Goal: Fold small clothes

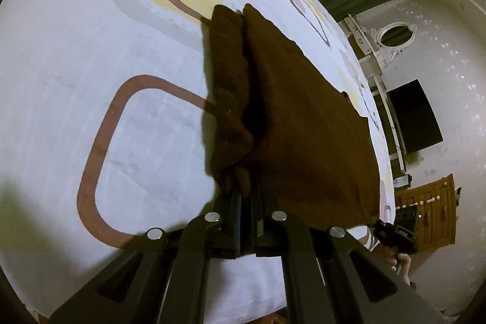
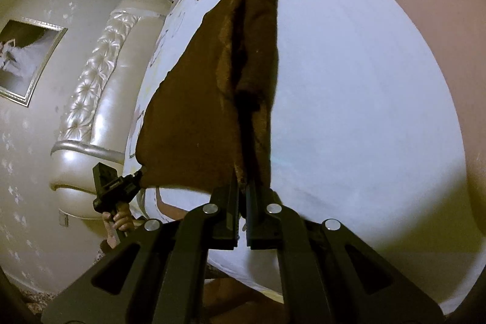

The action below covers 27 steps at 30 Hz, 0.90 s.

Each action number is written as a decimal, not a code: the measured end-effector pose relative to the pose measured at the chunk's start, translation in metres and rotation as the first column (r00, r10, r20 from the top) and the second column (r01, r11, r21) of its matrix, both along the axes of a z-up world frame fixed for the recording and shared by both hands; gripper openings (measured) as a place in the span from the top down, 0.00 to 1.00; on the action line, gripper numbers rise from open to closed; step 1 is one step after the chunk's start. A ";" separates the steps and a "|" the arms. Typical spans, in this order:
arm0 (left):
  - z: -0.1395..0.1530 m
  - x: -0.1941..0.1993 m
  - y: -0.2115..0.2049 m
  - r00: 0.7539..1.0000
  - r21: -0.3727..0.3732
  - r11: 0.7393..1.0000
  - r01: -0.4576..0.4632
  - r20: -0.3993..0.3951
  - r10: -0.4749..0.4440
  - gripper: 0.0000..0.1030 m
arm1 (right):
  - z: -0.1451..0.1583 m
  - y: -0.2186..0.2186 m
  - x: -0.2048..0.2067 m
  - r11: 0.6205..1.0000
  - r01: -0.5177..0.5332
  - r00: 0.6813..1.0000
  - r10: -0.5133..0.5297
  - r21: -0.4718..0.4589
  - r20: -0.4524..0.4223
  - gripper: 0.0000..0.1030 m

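Observation:
A dark brown fleecy cloth (image 1: pixel 306 123) hangs stretched between my two grippers above a white patterned bedsheet (image 1: pixel 91 50). My left gripper (image 1: pixel 243 187) is shut on one corner of the cloth, and a folded layer droops just ahead of the fingers. My right gripper (image 2: pixel 242 181) is shut on the other corner of the cloth (image 2: pixel 194 111). The right gripper shows in the left wrist view (image 1: pixel 391 231) at the cloth's far edge. The left gripper shows in the right wrist view (image 2: pixel 121 187) the same way.
The bedsheet (image 2: pixel 364 81) has brown and yellow rounded shapes. A padded silver headboard (image 2: pixel 91 99) and a framed picture (image 2: pixel 27 59) stand left in the right wrist view. A dark screen (image 1: pixel 416 114) and a wooden cabinet (image 1: pixel 431 208) lie beyond the bed edge.

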<state>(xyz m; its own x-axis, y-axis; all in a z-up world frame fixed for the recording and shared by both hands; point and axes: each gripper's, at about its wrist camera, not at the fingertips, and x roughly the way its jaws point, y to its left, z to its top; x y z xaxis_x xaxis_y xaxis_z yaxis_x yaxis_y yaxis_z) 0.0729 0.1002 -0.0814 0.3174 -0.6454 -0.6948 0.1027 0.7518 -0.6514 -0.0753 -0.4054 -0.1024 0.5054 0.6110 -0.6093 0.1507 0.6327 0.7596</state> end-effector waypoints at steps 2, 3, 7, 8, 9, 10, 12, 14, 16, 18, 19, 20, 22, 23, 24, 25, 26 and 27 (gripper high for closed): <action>0.000 -0.001 0.001 1.000 -0.002 1.000 -0.001 0.000 0.001 0.96 | -0.002 -0.001 0.000 1.000 0.005 1.000 -0.005 0.015 -0.003 0.98; 0.000 -0.002 0.001 1.000 -0.004 1.000 -0.002 0.000 0.002 0.96 | -0.002 -0.001 0.001 1.000 0.006 1.000 -0.006 0.016 -0.003 0.98; 0.000 -0.005 0.001 1.000 0.006 1.000 -0.002 0.010 0.002 0.96 | 0.000 0.000 0.001 1.000 0.007 1.000 -0.007 0.014 -0.004 0.98; 0.000 -0.005 0.001 1.000 0.007 1.000 -0.004 0.009 0.004 0.96 | -0.001 -0.001 0.001 1.000 0.007 1.000 -0.006 0.014 -0.003 0.98; 0.001 -0.005 0.000 1.000 0.009 1.000 -0.006 0.009 0.006 0.96 | 0.000 -0.001 0.001 1.000 0.007 1.000 -0.007 0.013 -0.004 0.98; 0.001 -0.005 0.000 1.000 0.011 1.000 -0.007 0.009 0.007 0.96 | -0.001 -0.001 0.002 1.000 0.007 1.000 -0.007 0.014 -0.006 0.98; 0.002 -0.005 0.000 1.000 0.015 1.000 -0.008 0.009 0.007 0.96 | -0.002 -0.002 0.003 1.000 0.010 1.000 -0.010 0.015 -0.009 0.98; 0.002 -0.006 -0.001 1.000 0.016 1.000 -0.009 0.008 0.009 0.96 | -0.002 -0.002 0.005 1.000 0.013 1.000 -0.013 0.018 -0.013 0.98; 0.002 -0.006 0.000 1.000 0.014 1.000 -0.013 0.005 0.013 0.96 | -0.002 -0.002 0.006 1.000 0.014 1.000 -0.014 0.020 -0.015 0.98; 0.002 -0.007 -0.001 1.000 0.016 1.000 -0.016 0.007 0.015 0.96 | -0.003 -0.002 0.006 1.000 0.014 1.000 -0.014 0.022 -0.016 0.98; 0.002 -0.007 -0.001 1.000 0.019 1.000 -0.015 0.009 0.015 0.96 | -0.004 -0.003 0.007 1.000 0.017 1.000 -0.017 0.026 -0.018 0.98; 0.002 -0.007 -0.001 1.000 0.023 1.000 -0.015 0.012 0.015 0.96 | -0.005 -0.003 0.007 0.999 0.020 1.000 -0.019 0.031 -0.019 0.98; 0.002 -0.008 0.000 1.000 0.022 1.000 -0.018 0.012 0.018 0.96 | -0.006 -0.002 0.008 0.999 0.020 1.000 -0.020 0.033 -0.019 0.98; 0.002 -0.009 -0.001 1.000 0.022 1.000 -0.019 0.012 0.018 0.96 | -0.006 -0.002 0.009 0.999 0.022 1.000 -0.022 0.034 -0.020 0.98; 0.003 -0.009 -0.001 1.000 0.022 1.000 -0.018 0.012 0.017 0.96 | -0.006 -0.002 0.009 0.999 0.025 0.999 -0.024 0.035 -0.021 0.98; 0.003 -0.009 -0.001 1.000 0.022 1.000 -0.018 0.012 0.017 0.96 | -0.006 -0.002 0.010 0.999 0.027 0.999 -0.026 0.037 -0.023 0.98; 0.003 -0.009 -0.001 1.000 0.022 1.000 -0.017 0.012 0.017 0.96 | -0.006 -0.002 0.009 0.999 0.028 0.999 -0.027 0.036 -0.023 0.98; 0.003 -0.009 -0.001 1.000 0.023 1.000 -0.017 0.012 0.016 0.96 | -0.006 -0.002 0.009 0.999 0.030 0.999 -0.029 0.036 -0.024 0.98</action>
<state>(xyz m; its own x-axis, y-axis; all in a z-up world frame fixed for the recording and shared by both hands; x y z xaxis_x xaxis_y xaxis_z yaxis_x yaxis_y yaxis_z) 0.0640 0.0995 -0.0785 0.3361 -0.6235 -0.7059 0.0979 0.7685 -0.6323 -0.0660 -0.4074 -0.1084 0.5093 0.6181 -0.5988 0.1867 0.5999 0.7780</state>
